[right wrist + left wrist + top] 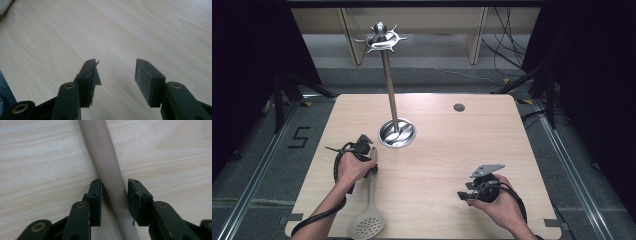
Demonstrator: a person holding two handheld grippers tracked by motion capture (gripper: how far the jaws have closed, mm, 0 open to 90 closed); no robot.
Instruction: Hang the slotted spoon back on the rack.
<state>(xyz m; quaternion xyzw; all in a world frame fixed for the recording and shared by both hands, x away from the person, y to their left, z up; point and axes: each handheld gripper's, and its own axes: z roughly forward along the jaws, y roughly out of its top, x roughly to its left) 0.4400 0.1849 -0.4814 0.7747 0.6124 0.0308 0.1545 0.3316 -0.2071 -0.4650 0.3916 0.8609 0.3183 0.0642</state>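
A beige slotted spoon (367,222) lies on the wooden table (447,145) near its front left, head toward the person. My left gripper (371,169) is pressed down over the spoon's handle (107,162). The two jaws close on the handle from either side, and it still rests on the wood. My right gripper (462,195) hovers low at the front right, pointing left. In the right gripper view it (115,63) stands open with bare table between the jaws.
A metal utensil stand (389,80) rises from a round base (397,134) at the table's middle back, with hooks at its top (380,37). A small grey cap (459,107) sits in the tabletop at the back right. Floor rails run along both sides.
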